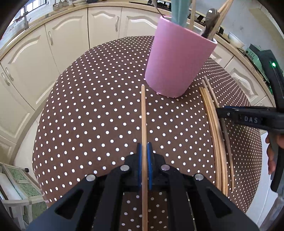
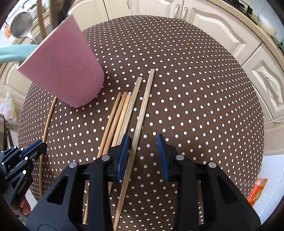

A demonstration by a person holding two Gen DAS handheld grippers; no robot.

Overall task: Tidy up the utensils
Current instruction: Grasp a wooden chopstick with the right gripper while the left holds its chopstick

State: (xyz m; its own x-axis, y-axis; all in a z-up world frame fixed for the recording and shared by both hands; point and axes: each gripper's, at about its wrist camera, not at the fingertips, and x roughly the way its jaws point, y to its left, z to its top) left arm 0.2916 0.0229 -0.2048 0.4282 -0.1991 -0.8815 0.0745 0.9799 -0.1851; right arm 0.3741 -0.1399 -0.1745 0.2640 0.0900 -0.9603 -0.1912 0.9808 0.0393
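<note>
Pink cup (image 1: 179, 58) upright on dotted table (image 1: 88, 110), stuffed with teal handle (image 1: 179, 12), spoon (image 1: 211, 19), sticks. Left gripper (image 1: 144, 156) clamped on one chopstick (image 1: 143, 113). Right gripper (image 2: 143, 151) spread wide over loose chopsticks (image 2: 124, 113) beside cup.

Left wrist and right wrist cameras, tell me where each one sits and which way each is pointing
Left wrist: rides the left gripper, facing forward over the polka-dot table to the pink cup; its jaws are shut on a single chopstick, and the right gripper enters from the right.
Right wrist: rides the open right gripper, looking down on the loose chopsticks; the left gripper shows at lower left.
Shared: table, cup, loose chopsticks, single chopstick.
</note>
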